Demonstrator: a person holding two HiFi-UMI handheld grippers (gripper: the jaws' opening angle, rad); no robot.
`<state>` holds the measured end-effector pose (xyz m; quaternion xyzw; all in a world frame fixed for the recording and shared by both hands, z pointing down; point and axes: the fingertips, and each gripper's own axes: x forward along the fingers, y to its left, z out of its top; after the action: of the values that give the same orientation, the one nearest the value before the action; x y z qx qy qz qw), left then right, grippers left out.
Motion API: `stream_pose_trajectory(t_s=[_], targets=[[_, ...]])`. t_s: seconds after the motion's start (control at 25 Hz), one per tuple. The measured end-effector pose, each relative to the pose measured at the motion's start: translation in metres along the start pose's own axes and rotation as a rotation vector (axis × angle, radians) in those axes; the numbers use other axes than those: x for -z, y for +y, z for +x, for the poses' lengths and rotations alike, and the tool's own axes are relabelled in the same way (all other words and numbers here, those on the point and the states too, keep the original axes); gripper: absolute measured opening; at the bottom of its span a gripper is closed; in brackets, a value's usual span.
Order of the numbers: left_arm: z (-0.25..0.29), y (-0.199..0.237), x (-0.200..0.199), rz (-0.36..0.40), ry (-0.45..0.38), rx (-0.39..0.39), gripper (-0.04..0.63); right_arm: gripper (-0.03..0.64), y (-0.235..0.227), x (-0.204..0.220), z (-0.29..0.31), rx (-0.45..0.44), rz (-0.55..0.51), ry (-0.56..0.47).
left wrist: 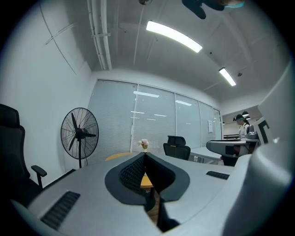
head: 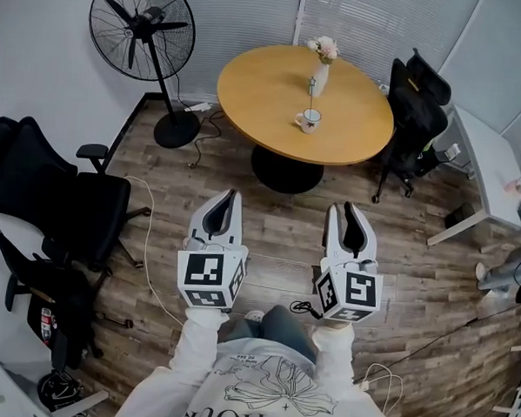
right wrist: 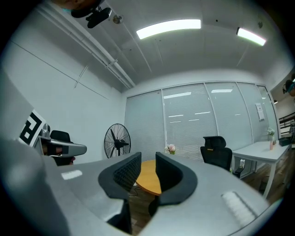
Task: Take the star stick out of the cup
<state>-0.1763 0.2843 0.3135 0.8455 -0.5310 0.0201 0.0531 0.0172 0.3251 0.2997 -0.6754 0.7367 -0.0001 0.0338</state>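
Round wooden table (head: 267, 90) seen on dark pedestal base (head: 286, 170), on wood-plank floor (head: 276, 248). 2 things set on top, right of centre: white cup (head: 309, 120), pale vase (head: 319, 79) with pink flowers (head: 324, 48) just behind it.

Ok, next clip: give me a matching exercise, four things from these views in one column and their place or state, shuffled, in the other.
Things:
1. left gripper
2. right gripper
3. cup
4. fan

Place or state:
A. stands left of the round table
B. jaws apart, nothing between them
C. jaws together, empty
D. on the round table, near the vase

Pairs: 1-C, 2-B, 3-D, 4-A.
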Motion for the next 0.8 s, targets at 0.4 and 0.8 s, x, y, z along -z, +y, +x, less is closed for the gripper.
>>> stream_pose_trajectory(t_s=[0.4, 0.8], targets=[[0.030, 0.001, 0.008, -0.001, 0.022, 0.016, 0.006, 0.110, -0.010, 0.018, 0.029, -0.001, 0.014, 0.033], [0.105, 0.015, 0.002, -0.002, 0.019, -0.021, 0.006, 0.110, -0.043, 0.023, 0.106, -0.038, 0.023, 0.025]])
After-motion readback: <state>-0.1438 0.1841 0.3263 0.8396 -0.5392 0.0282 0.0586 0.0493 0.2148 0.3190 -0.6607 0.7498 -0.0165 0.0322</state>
